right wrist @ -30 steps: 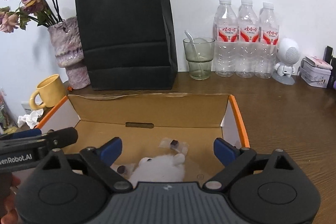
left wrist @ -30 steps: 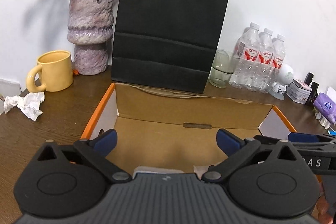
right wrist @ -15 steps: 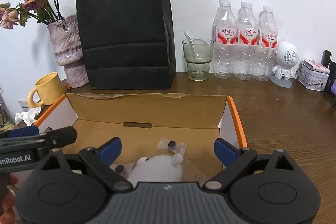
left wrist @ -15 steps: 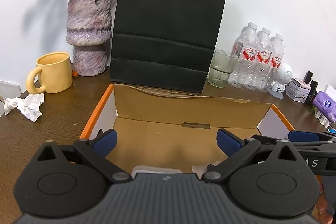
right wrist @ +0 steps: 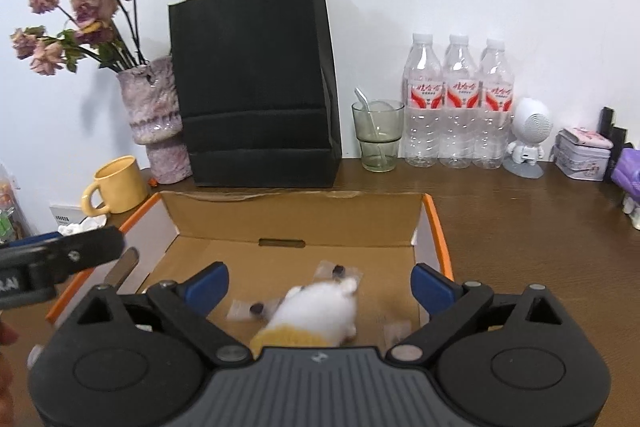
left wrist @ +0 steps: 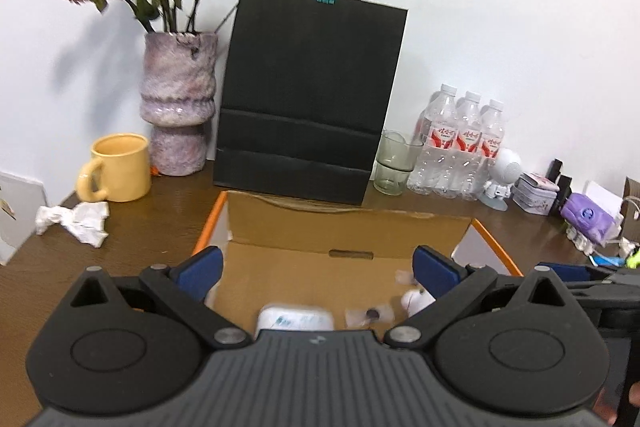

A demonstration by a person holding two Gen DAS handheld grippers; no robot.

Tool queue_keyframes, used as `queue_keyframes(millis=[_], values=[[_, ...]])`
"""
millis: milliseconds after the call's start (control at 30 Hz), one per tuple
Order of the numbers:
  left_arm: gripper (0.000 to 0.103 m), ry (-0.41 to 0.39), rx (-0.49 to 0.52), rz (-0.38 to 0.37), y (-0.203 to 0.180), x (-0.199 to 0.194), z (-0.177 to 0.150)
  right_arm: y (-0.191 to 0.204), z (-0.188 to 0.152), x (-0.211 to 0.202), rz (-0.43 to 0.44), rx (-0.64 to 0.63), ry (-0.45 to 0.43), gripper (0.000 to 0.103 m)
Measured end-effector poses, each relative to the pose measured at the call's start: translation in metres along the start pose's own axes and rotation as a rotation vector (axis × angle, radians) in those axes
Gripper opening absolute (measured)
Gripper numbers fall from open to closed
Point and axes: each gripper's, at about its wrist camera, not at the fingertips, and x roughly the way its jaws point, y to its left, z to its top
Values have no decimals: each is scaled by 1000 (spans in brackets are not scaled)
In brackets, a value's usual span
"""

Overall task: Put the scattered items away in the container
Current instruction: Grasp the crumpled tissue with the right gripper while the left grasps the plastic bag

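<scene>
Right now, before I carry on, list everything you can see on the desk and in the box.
cardboard box: 1, brown, orange edges, centre.
plush toy: 1, white and yellow, in box.
small clear packets: several, in box.
white pack: 1, in box.
paper bag: 1, black, behind box.
vase: 1, purple, dried flowers.
mug: 1, yellow, left.
crumpled tissue: 1, white, by mug.
glass: 1, greenish, holding a spoon.
water bottles: 3, clear.
robot figurine: 1, white.
tin: 1, pale.
left hand-held gripper: open.
right hand-held gripper: open.

An open, orange-edged cardboard box (right wrist: 296, 219) held a white plush toy (right wrist: 320, 311), small clear packets (right wrist: 338, 271) and a white pack (left wrist: 294, 319).
</scene>
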Motion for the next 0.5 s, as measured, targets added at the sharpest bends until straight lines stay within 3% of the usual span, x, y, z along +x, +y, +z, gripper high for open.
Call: queue_keyframes(millis=[267,500], values=[[103,31,30,37,35,-55,-35,8,-46,-57,-31,-8,21,98],[103,110,45,54,65,-61,-65,23,-93,-79,-64,11,93,98]])
